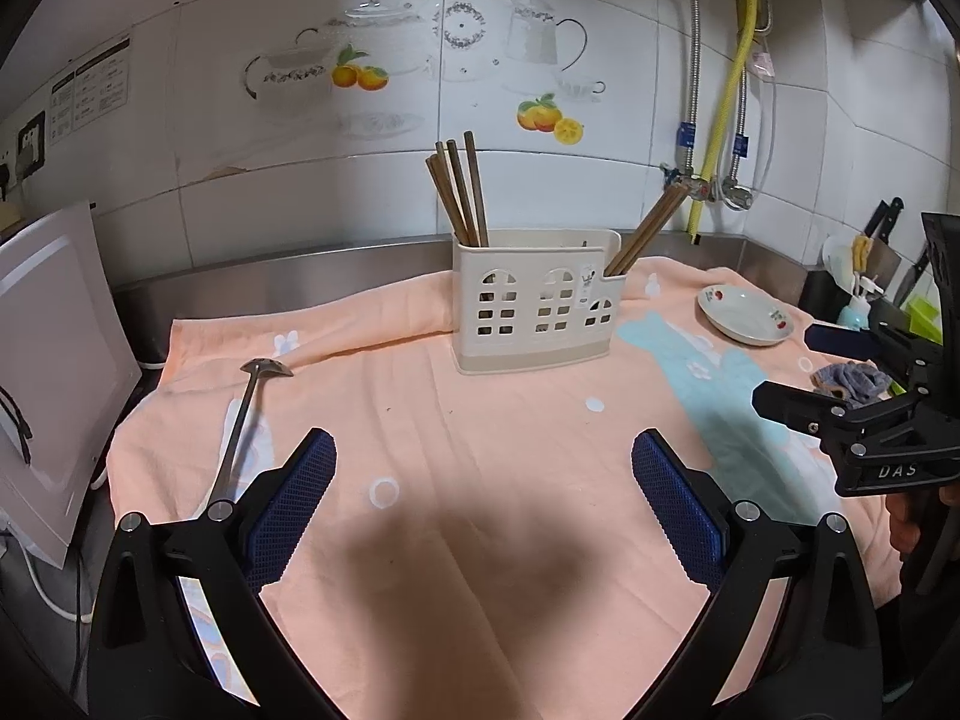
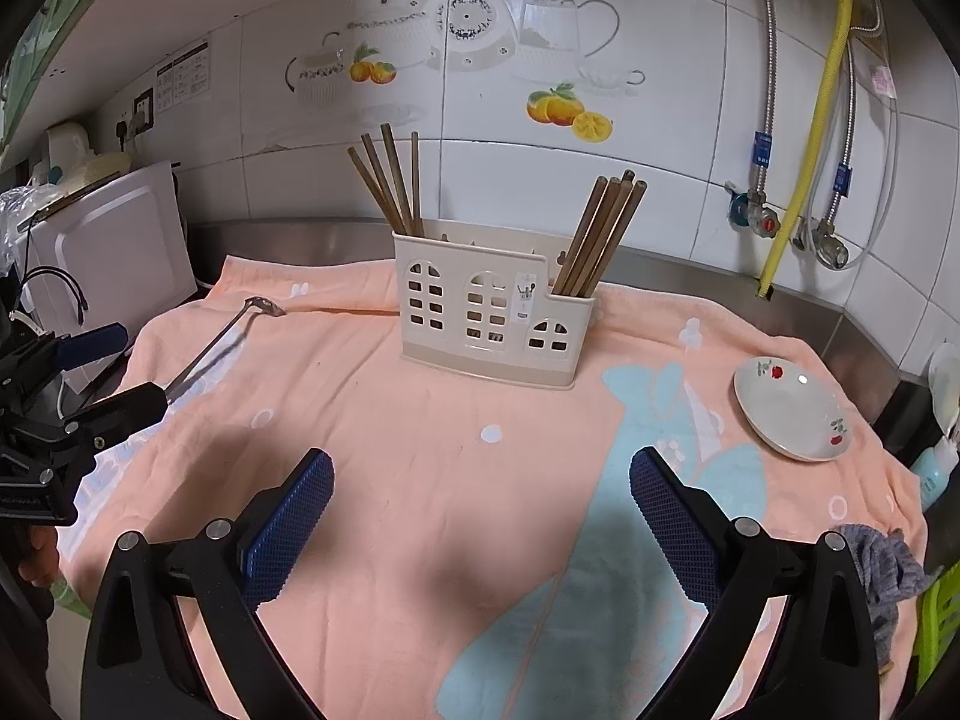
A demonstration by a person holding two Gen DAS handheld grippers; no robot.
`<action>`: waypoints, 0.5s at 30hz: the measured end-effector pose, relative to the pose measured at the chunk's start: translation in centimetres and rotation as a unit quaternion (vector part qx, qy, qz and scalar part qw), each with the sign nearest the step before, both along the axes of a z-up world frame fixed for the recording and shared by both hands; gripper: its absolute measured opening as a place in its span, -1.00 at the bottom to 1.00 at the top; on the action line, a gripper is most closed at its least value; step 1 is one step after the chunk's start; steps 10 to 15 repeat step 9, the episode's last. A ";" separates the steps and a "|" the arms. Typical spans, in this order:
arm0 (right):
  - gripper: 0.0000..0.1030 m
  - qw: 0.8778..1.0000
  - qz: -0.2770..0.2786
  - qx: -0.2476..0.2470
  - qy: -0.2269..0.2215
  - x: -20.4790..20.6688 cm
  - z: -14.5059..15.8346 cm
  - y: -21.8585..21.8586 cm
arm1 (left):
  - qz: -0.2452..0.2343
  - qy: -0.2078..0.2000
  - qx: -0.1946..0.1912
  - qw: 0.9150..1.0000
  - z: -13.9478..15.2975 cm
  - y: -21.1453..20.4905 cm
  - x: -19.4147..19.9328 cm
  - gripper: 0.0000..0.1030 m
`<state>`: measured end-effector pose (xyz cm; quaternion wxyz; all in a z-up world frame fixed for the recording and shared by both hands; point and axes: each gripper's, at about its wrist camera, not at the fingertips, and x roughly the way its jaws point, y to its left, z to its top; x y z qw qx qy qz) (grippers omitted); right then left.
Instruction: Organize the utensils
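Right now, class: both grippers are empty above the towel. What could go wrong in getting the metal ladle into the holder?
1. The ladle lies flat on the soft towel; the left gripper may pinch cloth with the thin handle.
2. The utensil holder is light-looking plastic and could tip, especially with its leaning chopsticks.

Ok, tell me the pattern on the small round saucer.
The small white round saucer has red cherry-like motifs with green leaves near its rim, clearest in the right wrist view.

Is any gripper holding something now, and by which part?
Nothing is held. The left gripper and right gripper are both open and empty. The metal ladle lies loose on the towel.
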<state>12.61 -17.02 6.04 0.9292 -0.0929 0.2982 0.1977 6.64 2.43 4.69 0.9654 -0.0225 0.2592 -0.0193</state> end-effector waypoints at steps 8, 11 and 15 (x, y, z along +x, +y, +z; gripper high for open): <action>0.86 1.000 -0.001 0.002 0.006 0.0 -0.3 -0.1 | 0.007 0.005 -0.005 1.000 -0.1 0.3 0.2 0.90; 0.86 1.000 -0.002 0.003 0.006 0.0 -0.4 -0.1 | 0.008 0.007 -0.005 1.000 -0.2 0.4 0.2 0.90; 0.86 1.000 -0.002 0.003 0.006 0.0 -0.4 -0.1 | 0.008 0.007 -0.005 1.000 -0.2 0.4 0.2 0.90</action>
